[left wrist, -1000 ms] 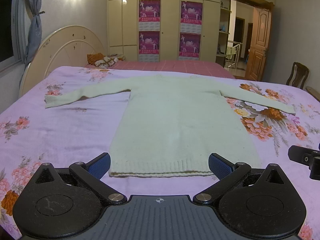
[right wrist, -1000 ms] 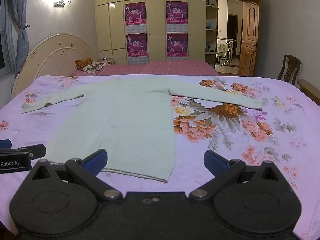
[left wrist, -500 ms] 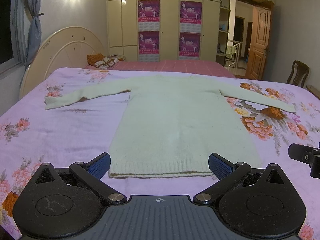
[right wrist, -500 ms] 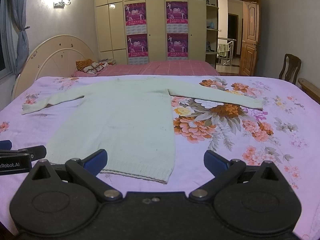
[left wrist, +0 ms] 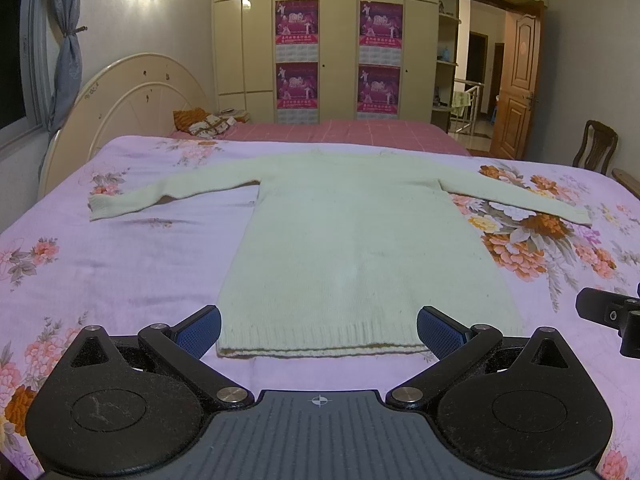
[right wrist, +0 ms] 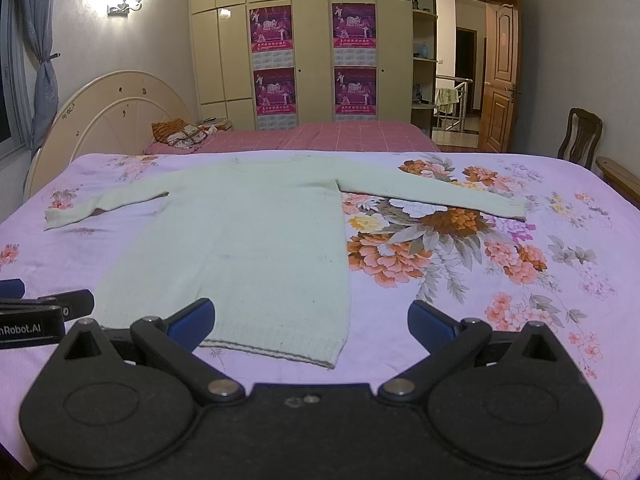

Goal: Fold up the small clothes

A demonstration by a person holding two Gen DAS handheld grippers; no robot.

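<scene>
A pale green knitted sweater (left wrist: pixel 352 240) lies flat on the bed, hem toward me, both sleeves stretched out sideways. My left gripper (left wrist: pixel 319 326) hovers open just before the ribbed hem, its blue pads wide apart with nothing between them. In the right wrist view the same sweater (right wrist: pixel 248 236) sits left of centre. My right gripper (right wrist: pixel 310 320) is open above the hem's right corner and holds nothing. The left gripper (right wrist: pixel 44 312) shows at that view's left edge; part of the right gripper (left wrist: pixel 612 314) shows at the left wrist view's right edge.
The bed has a lilac floral sheet (left wrist: pixel 100 264). A second bed with a pink checked cover (left wrist: pixel 340 132) stands behind, with a cream headboard (left wrist: pixel 132 104) at left. A wooden chair (right wrist: pixel 580 136) and an open door (right wrist: pixel 500 80) are at right.
Both views have shifted very slightly; the sweater lies as it did and both grippers stay open.
</scene>
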